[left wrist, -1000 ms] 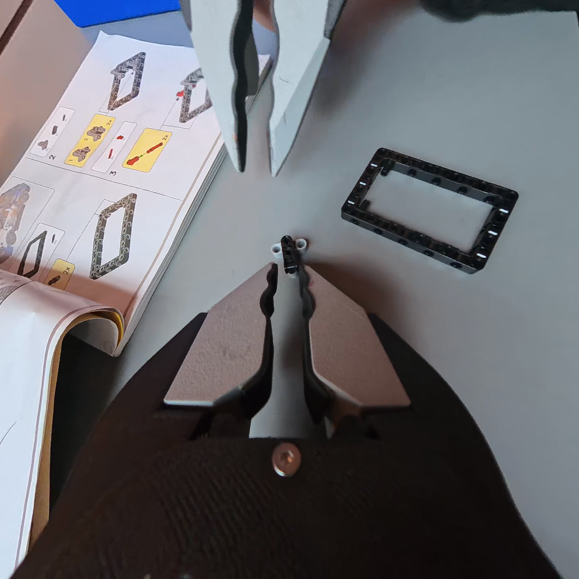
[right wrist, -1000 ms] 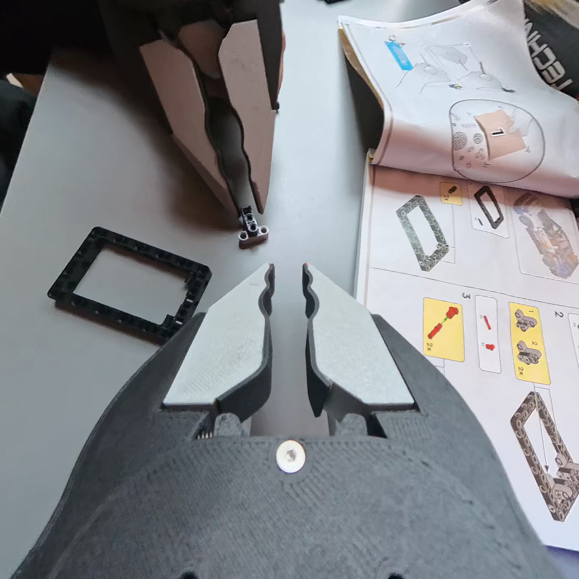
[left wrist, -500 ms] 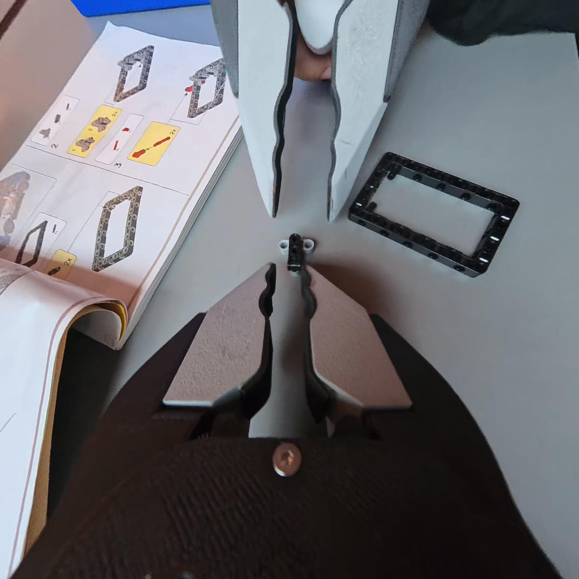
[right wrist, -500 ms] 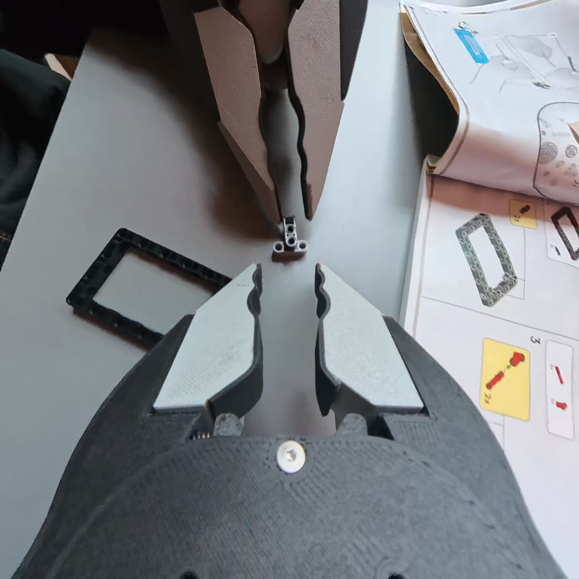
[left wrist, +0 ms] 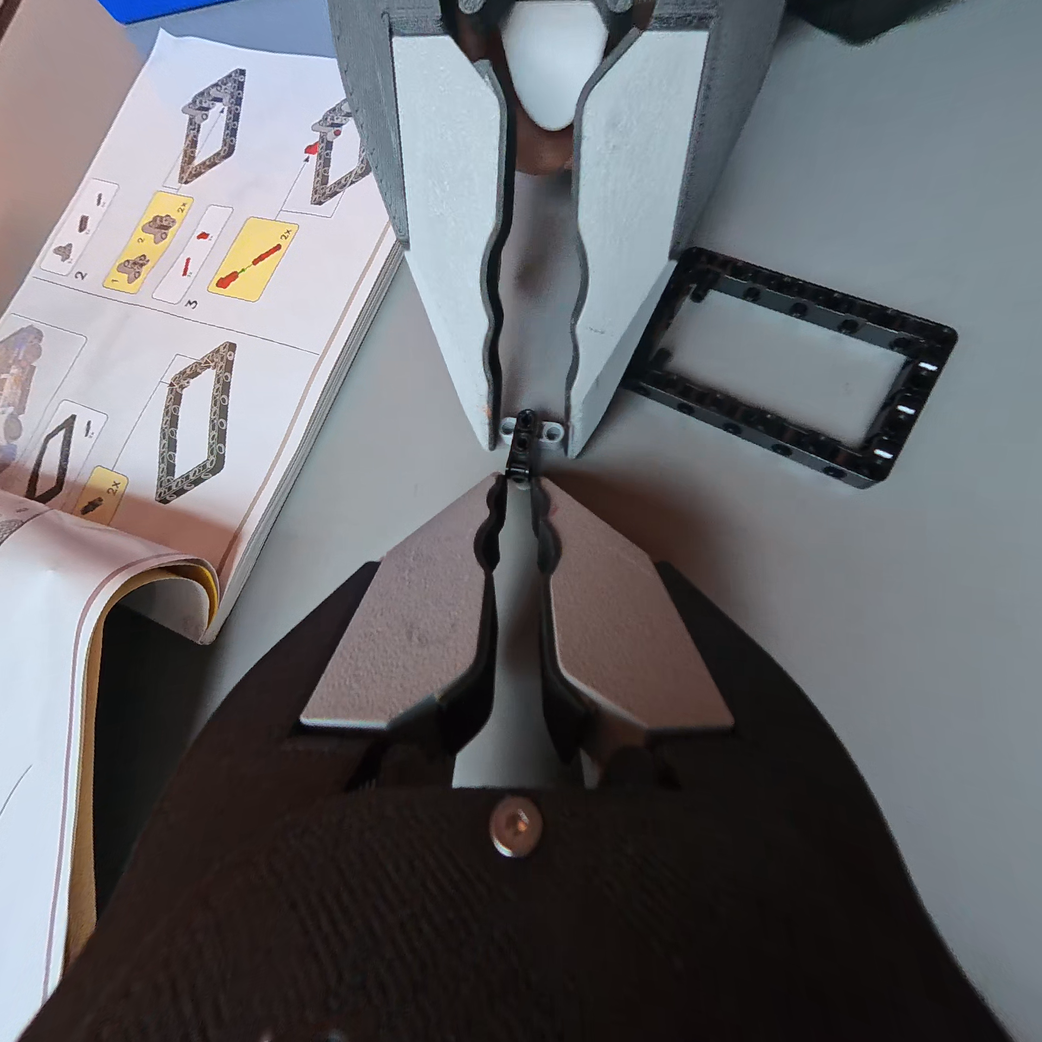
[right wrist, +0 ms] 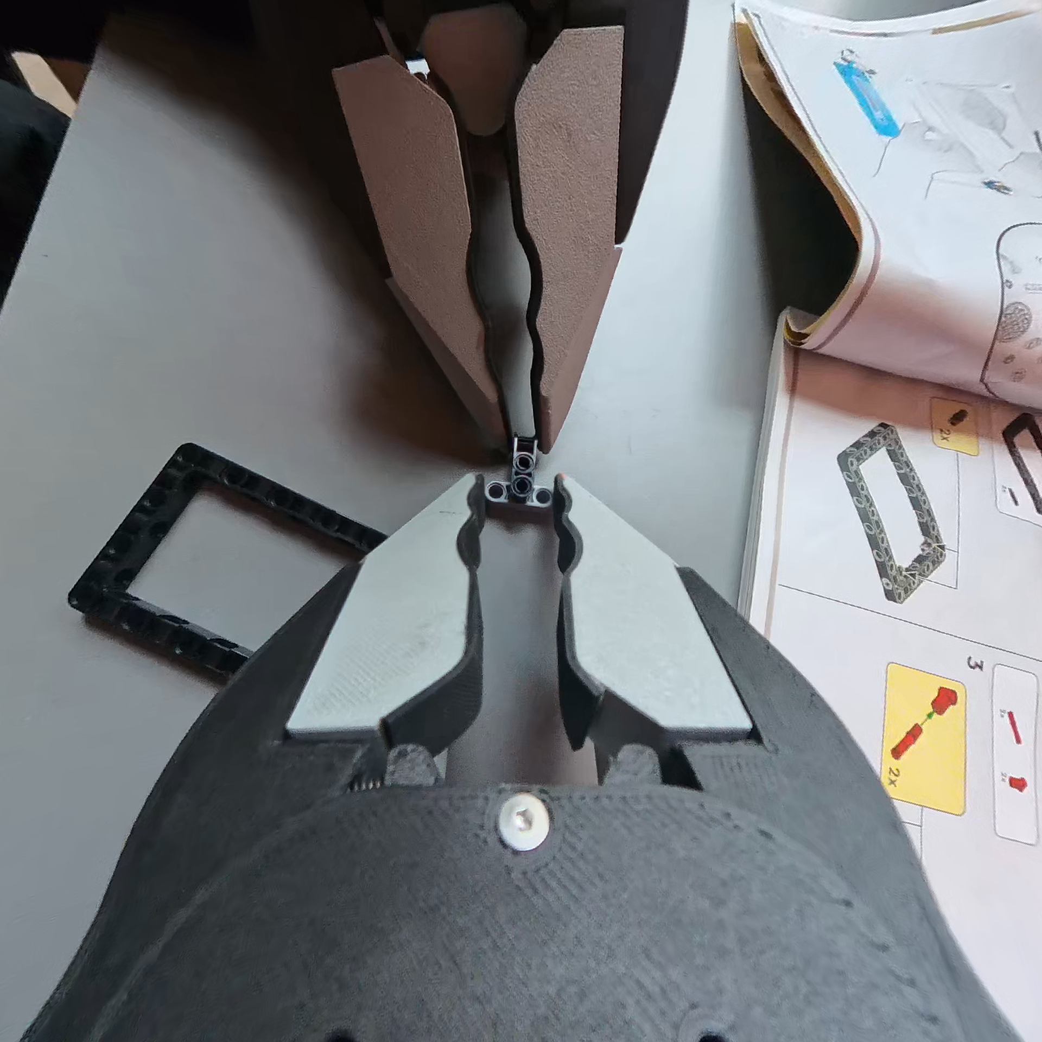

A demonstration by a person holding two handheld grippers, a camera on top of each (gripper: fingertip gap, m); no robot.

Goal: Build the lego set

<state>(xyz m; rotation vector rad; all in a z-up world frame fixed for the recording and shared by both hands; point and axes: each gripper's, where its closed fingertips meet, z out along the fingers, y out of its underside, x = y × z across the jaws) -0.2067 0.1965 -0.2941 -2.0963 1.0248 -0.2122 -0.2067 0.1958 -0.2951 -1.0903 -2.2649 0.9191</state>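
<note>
**Mid-table, both grippers met on one small T-piece**

At the table (left wrist: 846, 648) centre, the left gripper (left wrist: 519, 486) had its tips pinched narrow on the stem of a small grey T-shaped connector (left wrist: 527, 442). The right gripper (right wrist: 520, 495) came in from 12 o'clock in the left wrist view, its tips bracketing the connector's crossbar. In the right wrist view the crossbar (right wrist: 519, 494) sat between the right fingers (right wrist: 406, 609) with contact at both ends, though how firmly it was gripped I couldn't tell. A black pin sat on the stem; how deep it was seated was hard to make out.

Hidden or cut off:
- Black rectangular frame (left wrist: 800, 366) lay flat at 2 o'clock of the connector in the left view, its near-left corner covered by the right gripper. In the right view, at 8 o'clock (right wrist: 186, 541), its right end went under the gripper body.
- Instruction booklet (left wrist: 186, 316) lay open at 10 o'clock in the left view, clipped by the picture edge, its front pages curled over.
- Blue object at the top edge of the left view, mostly out of picture, unidentifiable.

No containers seen.
</note>
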